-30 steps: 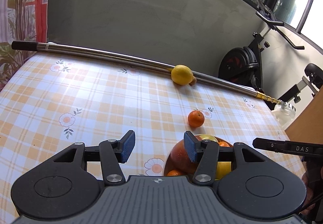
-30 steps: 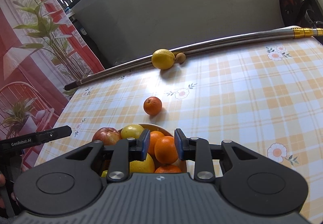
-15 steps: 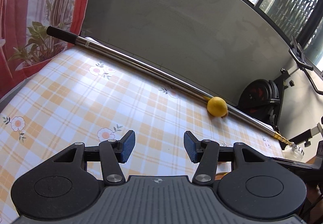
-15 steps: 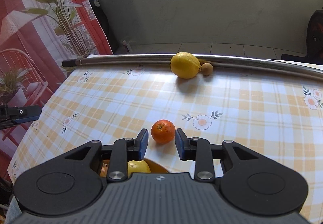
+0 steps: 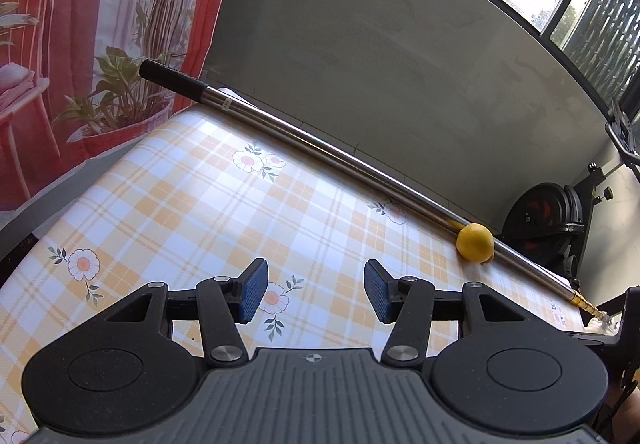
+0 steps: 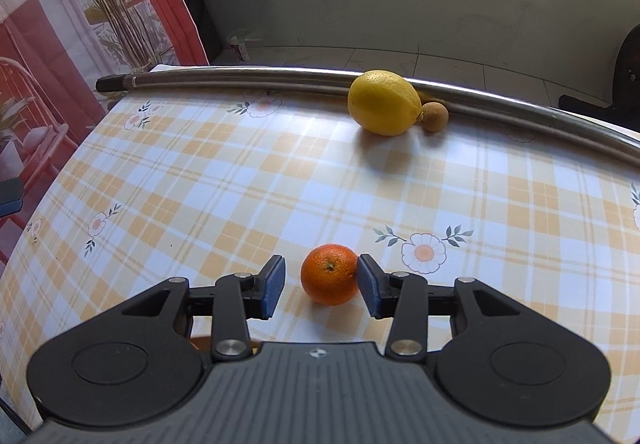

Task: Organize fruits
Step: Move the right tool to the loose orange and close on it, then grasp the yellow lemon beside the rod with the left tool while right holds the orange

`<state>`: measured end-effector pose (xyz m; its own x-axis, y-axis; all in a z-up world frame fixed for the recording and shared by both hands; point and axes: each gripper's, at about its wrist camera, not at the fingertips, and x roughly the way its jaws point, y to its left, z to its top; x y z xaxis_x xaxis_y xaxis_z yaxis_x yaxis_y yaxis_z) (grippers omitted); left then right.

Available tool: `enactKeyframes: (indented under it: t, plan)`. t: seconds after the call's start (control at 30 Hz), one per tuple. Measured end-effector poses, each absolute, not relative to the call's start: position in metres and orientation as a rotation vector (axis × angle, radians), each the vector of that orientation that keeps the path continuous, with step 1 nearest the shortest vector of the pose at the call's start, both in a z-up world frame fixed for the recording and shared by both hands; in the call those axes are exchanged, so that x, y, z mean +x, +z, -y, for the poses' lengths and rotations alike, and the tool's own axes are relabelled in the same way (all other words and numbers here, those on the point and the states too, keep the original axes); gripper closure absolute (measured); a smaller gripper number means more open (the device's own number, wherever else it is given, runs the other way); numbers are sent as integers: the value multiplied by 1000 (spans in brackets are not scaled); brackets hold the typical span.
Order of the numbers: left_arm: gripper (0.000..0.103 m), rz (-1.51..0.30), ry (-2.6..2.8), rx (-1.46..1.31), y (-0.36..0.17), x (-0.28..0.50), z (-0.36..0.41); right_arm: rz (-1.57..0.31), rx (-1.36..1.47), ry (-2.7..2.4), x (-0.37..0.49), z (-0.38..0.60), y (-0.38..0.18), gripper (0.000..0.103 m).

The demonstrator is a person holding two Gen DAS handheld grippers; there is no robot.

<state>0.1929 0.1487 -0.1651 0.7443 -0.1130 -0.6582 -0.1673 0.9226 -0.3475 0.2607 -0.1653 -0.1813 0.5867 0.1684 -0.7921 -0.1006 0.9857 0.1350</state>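
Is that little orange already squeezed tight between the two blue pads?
No. The right gripper is open around the orange: only one pad looks near it, and a clear gap remains on the other side.

Table covering (image 6: 200, 172): smooth checked sheet with a slight sheen. Pole (image 6: 240, 73) along the upper frame: polished metal with a matt black ribbed grip; mandarin (image 6: 330, 279) skin dimpled, lemon (image 6: 383, 102) finely pitted. Gripper pads (image 6: 273, 286): blue textured facing on matt black plastic.
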Motion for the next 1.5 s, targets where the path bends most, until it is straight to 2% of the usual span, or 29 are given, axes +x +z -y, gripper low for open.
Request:
enactKeyframes:
  t: [0.6,1.13,1.5]
  plan:
    - [47,-759,-27,-372,-170,190,-127,-962,98,158,264,171,-189,63]
    - [43,-765,-114,-312,-162,194,-107,-783,257,146,181,204,-158,64]
    - [38,-752,-256,-149,-139,228,-48,-688,389,23,144,242,-156,64]
